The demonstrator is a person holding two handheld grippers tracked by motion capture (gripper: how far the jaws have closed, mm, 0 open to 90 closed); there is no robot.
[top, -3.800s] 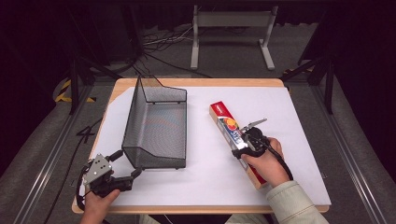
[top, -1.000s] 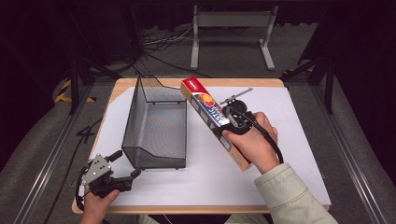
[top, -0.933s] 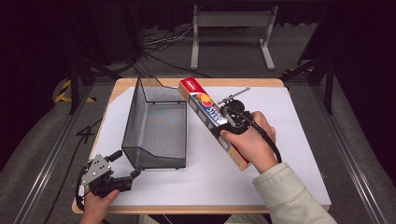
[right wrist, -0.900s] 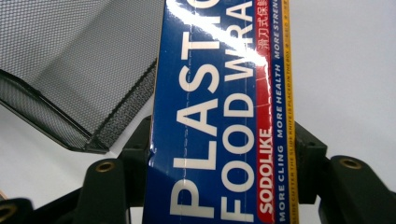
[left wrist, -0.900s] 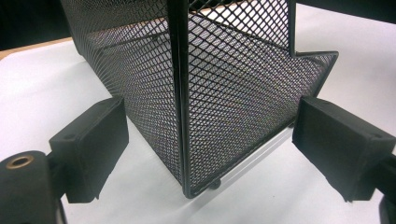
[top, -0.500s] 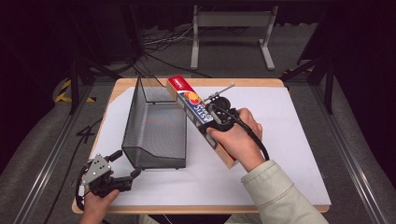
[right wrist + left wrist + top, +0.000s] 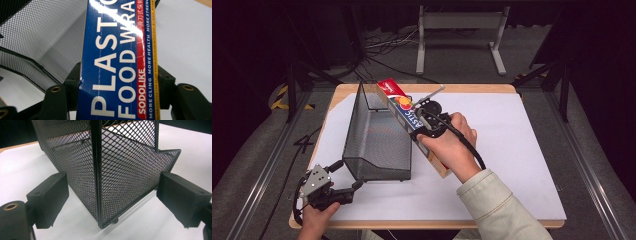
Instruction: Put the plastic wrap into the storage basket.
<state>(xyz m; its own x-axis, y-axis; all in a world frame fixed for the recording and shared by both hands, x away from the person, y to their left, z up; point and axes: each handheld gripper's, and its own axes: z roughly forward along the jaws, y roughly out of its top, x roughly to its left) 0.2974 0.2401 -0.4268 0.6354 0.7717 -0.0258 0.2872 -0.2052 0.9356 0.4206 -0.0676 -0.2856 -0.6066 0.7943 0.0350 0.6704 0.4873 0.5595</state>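
Blue plastic-wrap box (image 7: 408, 116), clamped in our right gripper (image 7: 428, 119), tilts over black mesh tray (image 7: 377, 145), not yet inside; left gripper (image 7: 346, 181) gapes open beside tray's corner.

A metal stand (image 7: 460, 30) and cables (image 7: 384, 47) lie beyond the table (image 7: 537, 150), seemingly on carpet

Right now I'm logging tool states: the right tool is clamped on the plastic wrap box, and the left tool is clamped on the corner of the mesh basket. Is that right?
Not quite. The left tool is open: in the left gripper view its jaws stand apart on either side of the mesh basket's corner, not touching it. The right tool is indeed clamped on the plastic wrap box.
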